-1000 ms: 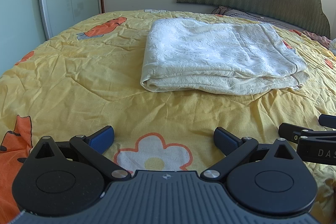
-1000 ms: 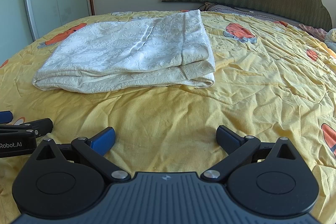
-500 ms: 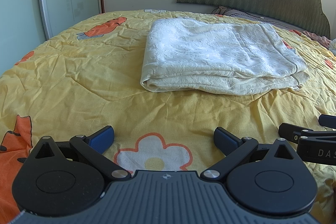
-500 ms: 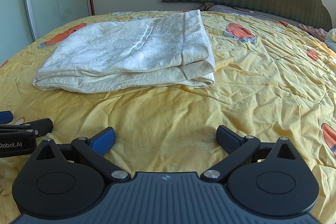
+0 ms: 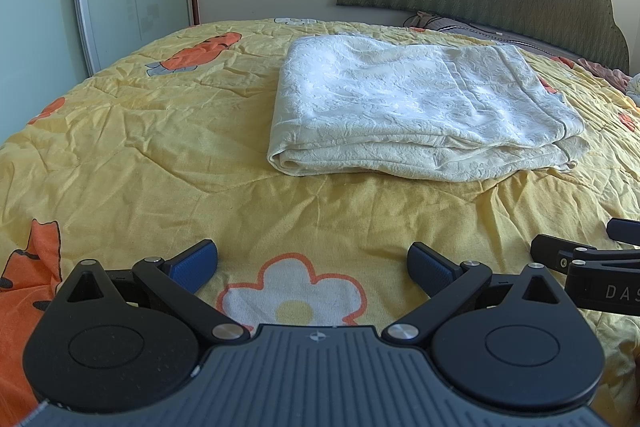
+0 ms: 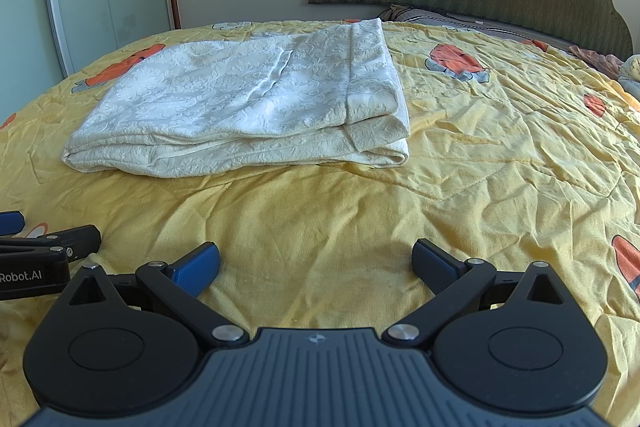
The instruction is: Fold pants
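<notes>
Pants point(image 5: 420, 115) lie on the bed point(image 5: 140, 147), already folded into a layered cream rectangle, well apart from both grippers. The textured cloth looks soft, limp and light; it should drape and sag when lifted, and the layers may slide apart unless pinched together. The best hold, I judge, is at the two corners of one short edge, pinching through all the layers.

Left gripper point(image 5: 312, 263) rests low over a flower print on the bed, fingers point(image 5: 194, 263) spread, holding nothing. Right gripper point(image 6: 316, 261) is likewise low, fingers point(image 6: 196, 267) spread and empty.

The left view shows the rounded fold at the stack's left end and a bottom layer sticking out at the right. The right view shows the hemmed right end, the turned-over corner and a seam across the top, which the left view hardly gives. Each view catches the other gripper at its edge.
</notes>
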Motion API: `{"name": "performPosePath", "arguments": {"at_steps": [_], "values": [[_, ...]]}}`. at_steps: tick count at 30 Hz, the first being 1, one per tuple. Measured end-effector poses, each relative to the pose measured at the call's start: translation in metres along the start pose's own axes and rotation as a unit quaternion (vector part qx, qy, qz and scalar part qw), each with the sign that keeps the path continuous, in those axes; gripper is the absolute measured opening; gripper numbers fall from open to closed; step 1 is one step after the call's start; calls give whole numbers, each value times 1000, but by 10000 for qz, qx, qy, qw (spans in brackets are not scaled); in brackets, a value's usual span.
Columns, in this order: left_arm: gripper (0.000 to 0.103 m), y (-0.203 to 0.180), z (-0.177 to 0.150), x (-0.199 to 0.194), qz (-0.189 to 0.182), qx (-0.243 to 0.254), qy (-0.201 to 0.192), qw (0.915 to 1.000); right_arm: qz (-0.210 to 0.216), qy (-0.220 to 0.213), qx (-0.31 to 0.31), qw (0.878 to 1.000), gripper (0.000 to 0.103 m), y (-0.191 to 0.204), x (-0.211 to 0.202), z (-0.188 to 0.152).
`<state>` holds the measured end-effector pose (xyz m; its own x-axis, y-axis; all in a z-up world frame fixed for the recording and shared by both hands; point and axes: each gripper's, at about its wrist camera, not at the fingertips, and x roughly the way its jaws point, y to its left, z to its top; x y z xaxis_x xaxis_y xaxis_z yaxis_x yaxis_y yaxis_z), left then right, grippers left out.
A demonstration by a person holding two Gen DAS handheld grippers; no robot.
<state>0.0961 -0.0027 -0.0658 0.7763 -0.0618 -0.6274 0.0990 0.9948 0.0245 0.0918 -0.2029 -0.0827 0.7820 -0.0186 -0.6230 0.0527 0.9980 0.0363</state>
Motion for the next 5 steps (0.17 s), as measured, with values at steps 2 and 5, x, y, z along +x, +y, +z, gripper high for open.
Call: {"name": "performPosePath", "arguments": {"at_steps": [2, 5], "values": [[103, 0, 0, 0, -1, -1, 0, 10000, 0, 0, -1, 10000, 103, 0, 0, 0], [103, 0, 0, 0, 0, 0, 1, 10000, 0, 0, -1, 10000, 103, 0, 0, 0]]}}
